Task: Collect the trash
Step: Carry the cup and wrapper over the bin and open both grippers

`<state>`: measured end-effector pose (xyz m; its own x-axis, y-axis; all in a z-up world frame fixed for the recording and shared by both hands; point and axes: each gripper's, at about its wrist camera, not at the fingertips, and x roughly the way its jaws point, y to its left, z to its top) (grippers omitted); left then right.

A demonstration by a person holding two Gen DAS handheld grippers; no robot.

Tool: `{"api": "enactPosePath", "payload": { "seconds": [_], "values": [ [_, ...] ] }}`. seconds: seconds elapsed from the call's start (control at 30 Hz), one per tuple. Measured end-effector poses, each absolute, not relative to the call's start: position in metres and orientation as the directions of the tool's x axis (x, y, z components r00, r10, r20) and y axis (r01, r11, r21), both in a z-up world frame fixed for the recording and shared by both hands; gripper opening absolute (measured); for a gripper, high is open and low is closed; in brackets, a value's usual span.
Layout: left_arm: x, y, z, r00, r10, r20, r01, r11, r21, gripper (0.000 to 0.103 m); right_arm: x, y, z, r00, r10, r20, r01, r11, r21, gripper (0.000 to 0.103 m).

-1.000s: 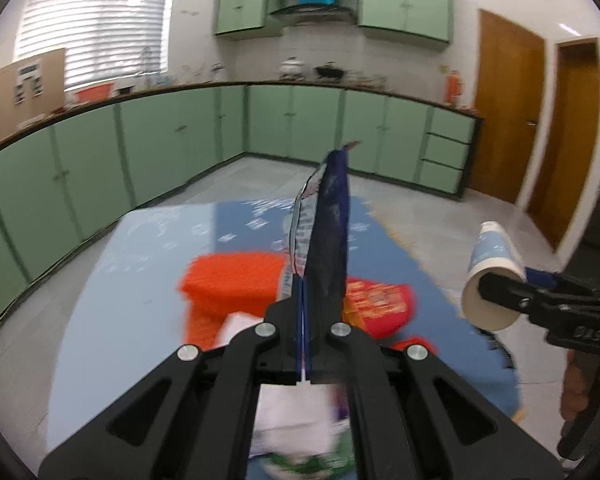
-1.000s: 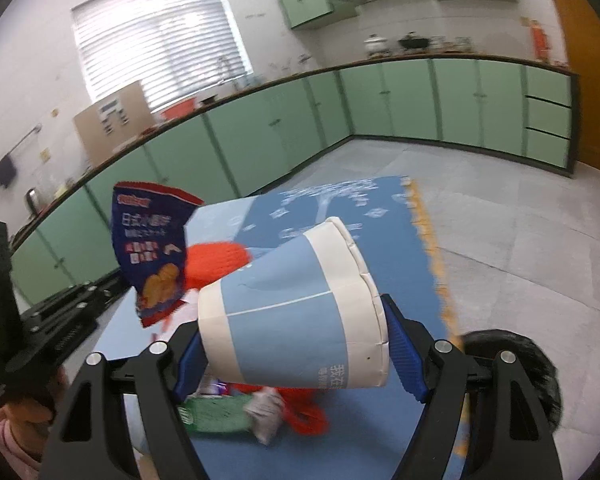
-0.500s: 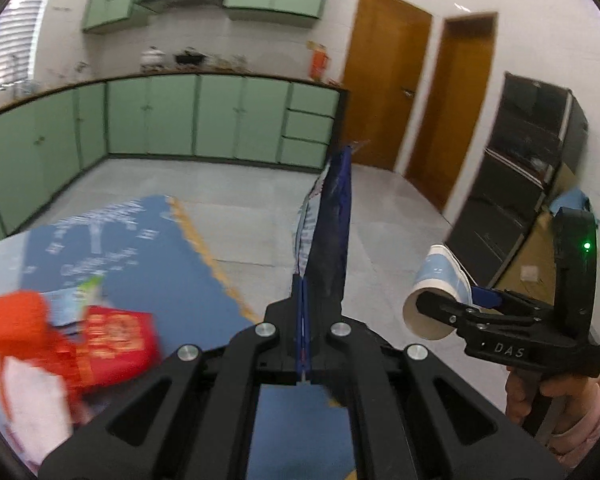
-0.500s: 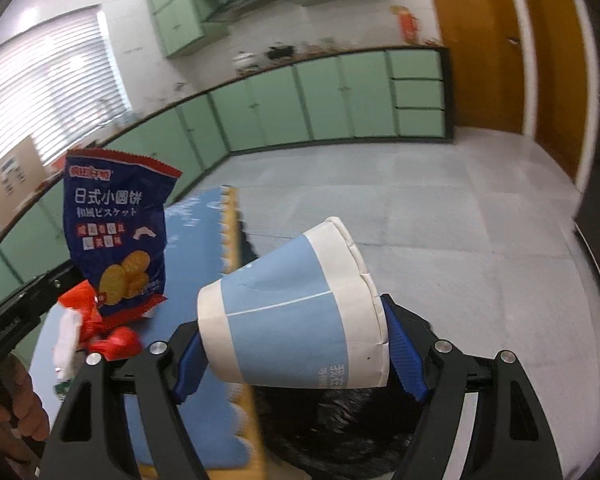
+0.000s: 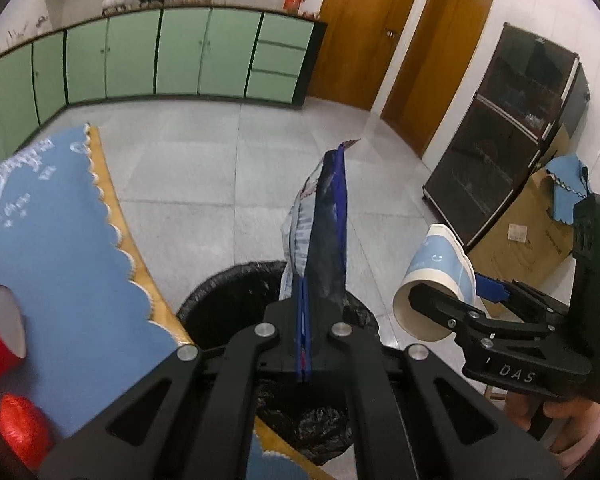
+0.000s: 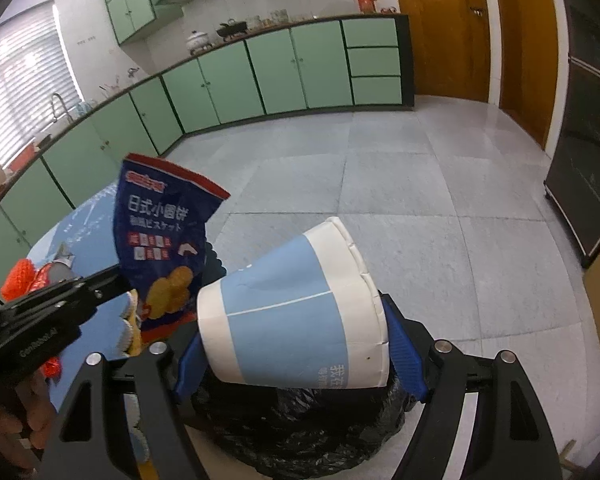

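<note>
My left gripper [image 5: 303, 320] is shut on a dark blue snack bag [image 5: 326, 232], held edge-on above a bin lined with a black bag [image 5: 236, 292]. The bag's printed face [image 6: 160, 236] shows in the right wrist view. My right gripper [image 6: 296, 344] is shut on a blue and white paper cup [image 6: 296, 312], lying sideways between the blue pads [image 6: 404, 356], over the same black bin [image 6: 300, 428]. The cup [image 5: 436, 280] also shows in the left wrist view, to the right of the snack bag.
A table with a blue scalloped cloth [image 5: 40, 232] lies to the left, with red wrappers [image 5: 0, 336] and an orange net [image 6: 18, 280] on it. Green cabinets [image 5: 180, 56], wooden doors [image 5: 364, 28], a dark glass cabinet [image 5: 500, 140] and a cardboard box [image 5: 528, 240] stand around the tiled floor.
Both grippers have swung right from over the table to above the black bin, still holding the snack bag and the cup.
</note>
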<state>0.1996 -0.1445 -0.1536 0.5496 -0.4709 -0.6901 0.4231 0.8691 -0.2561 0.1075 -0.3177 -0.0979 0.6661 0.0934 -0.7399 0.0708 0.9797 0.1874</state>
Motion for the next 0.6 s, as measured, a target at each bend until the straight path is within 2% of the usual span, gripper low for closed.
{"api": "enactPosePath", "payload": {
  "seconds": [0.03, 0.07, 0.13, 0.37, 0.43, 0.6],
  "values": [
    [0.2, -0.144, -0.155, 0.545, -0.471, -0.693, 0.42, 0.869, -0.26, 0.003, 0.109, -0.317, -0.099, 0.66, 0.093, -0.746, 0.07, 0.98, 0.185, 0.076],
    [0.202, -0.144, -0.157, 0.536, -0.475, -0.698, 0.419, 0.867, -0.269, 0.012, 0.11, -0.317, -0.102, 0.654, 0.086, -0.752, 0.073, 0.982, 0.176, 0.076],
    [0.2, -0.141, -0.155, 0.542, -0.471, -0.696, 0.411, 0.871, -0.269, 0.044, 0.112, -0.319, -0.107, 0.646, 0.079, -0.759, 0.076, 0.983, 0.167, 0.078],
    [0.19, -0.119, -0.143, 0.574, -0.451, -0.683, 0.377, 0.887, -0.269, 0.049, 0.115, -0.319, -0.101, 0.645, 0.066, -0.761, 0.099, 0.981, 0.168, 0.092],
    [0.184, -0.109, -0.135, 0.599, -0.435, -0.672, 0.364, 0.896, -0.255, 0.056, 0.115, -0.316, -0.095, 0.653, 0.073, -0.754, 0.09, 0.981, 0.173, 0.093],
    [0.159, -0.065, -0.106, 0.693, -0.35, -0.63, 0.294, 0.936, -0.195, 0.064, 0.111, -0.29, -0.067, 0.706, 0.117, -0.698, 0.022, 0.982, 0.188, 0.097]
  ]
}}
